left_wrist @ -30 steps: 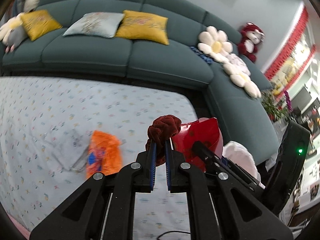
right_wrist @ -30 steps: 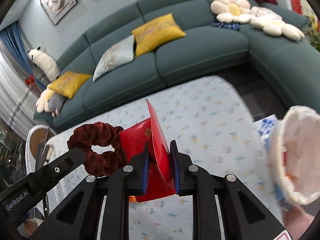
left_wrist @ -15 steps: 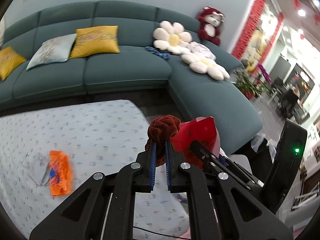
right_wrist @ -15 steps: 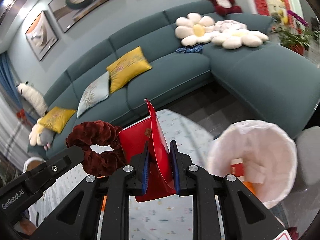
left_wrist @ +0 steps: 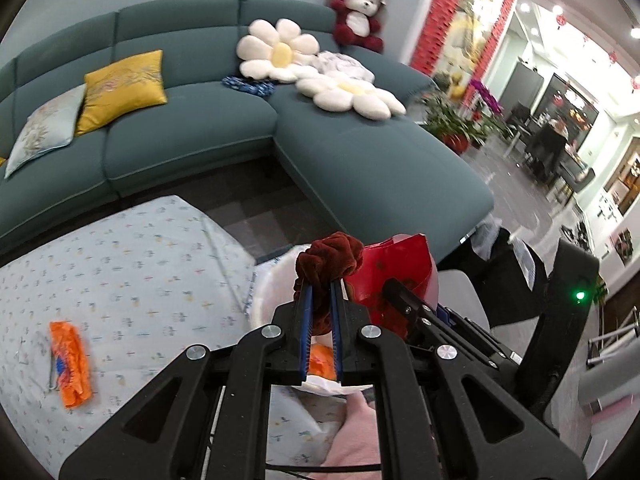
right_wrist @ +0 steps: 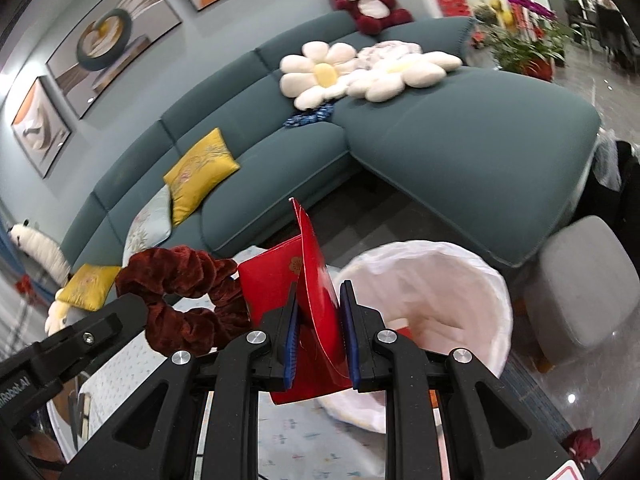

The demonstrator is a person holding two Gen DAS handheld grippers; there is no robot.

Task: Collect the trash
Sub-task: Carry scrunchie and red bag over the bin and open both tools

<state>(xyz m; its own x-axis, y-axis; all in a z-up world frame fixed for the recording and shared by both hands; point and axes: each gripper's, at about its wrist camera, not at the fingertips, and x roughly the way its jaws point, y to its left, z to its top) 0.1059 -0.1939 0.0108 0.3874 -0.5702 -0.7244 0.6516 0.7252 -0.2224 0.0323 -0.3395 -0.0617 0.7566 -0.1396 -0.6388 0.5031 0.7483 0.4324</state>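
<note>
two loads carried together above the white-lined bin (right_wrist: pixel 440 280) to drop both at once: left tool (left_wrist: pixel 320 300) clamped on a dark red scrunchie (left_wrist: pixel 328 256), right tool (right_wrist: pixel 318 320) clamped on a red envelope (right_wrist: pixel 296 280), orange wrapper (left_wrist: pixel 70 360) left on the table (left_wrist: pixel 120 260).

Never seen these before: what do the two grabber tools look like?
Both are matte black plastic with silver screws and blue ribbed pads inside the fingers. The left gripper and right gripper match. One body shows a green light, the other white lettering.

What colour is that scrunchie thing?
Dark maroon velvet scrunchie, seen best from the right wrist view.
</note>
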